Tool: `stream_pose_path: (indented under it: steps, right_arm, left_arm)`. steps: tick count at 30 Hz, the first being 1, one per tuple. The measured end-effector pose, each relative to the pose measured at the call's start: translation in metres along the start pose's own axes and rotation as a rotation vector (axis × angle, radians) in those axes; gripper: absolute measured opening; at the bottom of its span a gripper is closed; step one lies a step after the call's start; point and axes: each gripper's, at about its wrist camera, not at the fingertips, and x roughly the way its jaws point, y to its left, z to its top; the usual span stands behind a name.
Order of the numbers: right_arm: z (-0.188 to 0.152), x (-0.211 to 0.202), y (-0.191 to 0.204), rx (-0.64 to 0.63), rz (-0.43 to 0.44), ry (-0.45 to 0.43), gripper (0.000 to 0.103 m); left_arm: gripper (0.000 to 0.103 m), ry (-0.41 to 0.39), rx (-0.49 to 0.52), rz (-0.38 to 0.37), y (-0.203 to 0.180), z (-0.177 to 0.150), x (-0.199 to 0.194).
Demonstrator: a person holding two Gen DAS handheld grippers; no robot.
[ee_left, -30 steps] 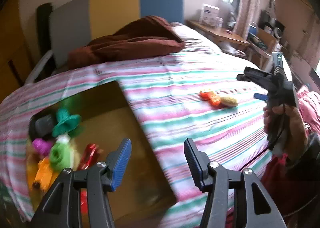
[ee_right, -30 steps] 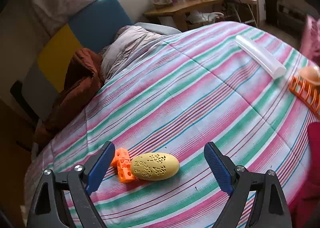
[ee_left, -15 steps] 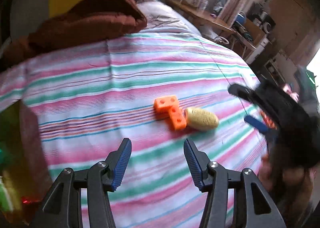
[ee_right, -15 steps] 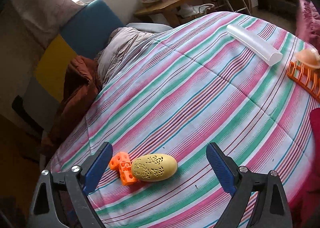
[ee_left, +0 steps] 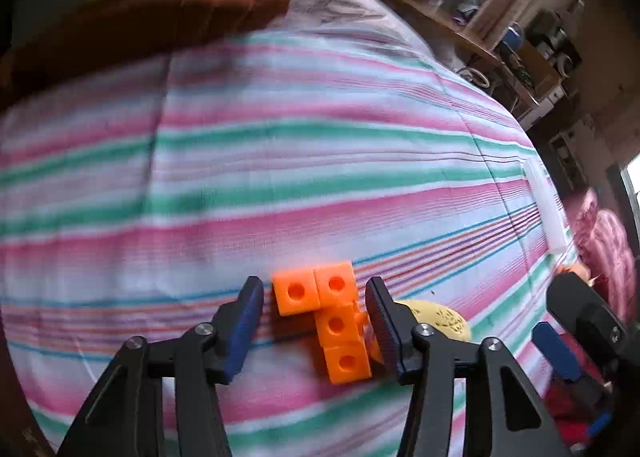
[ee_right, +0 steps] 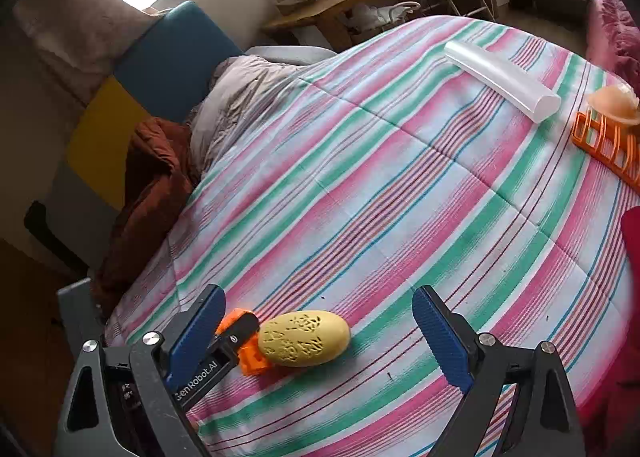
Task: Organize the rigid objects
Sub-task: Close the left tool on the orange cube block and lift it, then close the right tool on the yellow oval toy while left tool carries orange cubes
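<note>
Left tool moved from box, now closing around orange blocks.

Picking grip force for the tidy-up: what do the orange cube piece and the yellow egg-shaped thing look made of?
Orange cube piece: looks like hard matte plastic, with crisp moulded edges and a round hole in each face.
Yellow egg-shaped object: probably rigid plastic too, perhaps printed; dull finish with a cut-through leafy pattern, so likely a hollow shell.
Both sit on the soft striped quilt.
</note>
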Motion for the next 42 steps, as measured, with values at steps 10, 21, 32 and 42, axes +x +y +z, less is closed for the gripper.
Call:
stream_pose_path:
  steps: [10,21,32,42]
  right_arm:
    - [-0.002,0.013,-0.002,-0.005,-0.007,0.047,0.095]
    - [-0.017,0.044,0.014,-0.133,-0.057,0.136,0.103]
    - [-0.033,0.062,0.038,-0.348,-0.159,0.106,0.103]
    - [-0.052,0.066,0.053,-0.522,-0.195,0.13,0.076]
  left_arm:
    - [0.047,-0.014,0.05,0.014,0.021,-0.04,-0.025]
    - [0.047,-0.039,0.081,0.051,0.029,-0.108,-0.062]
    - [0.047,-0.094,0.11,0.064,0.028,-0.137,-0.075]
    - [0.045,-0.128,0.128,0.088,0.027,-0.144,-0.08]
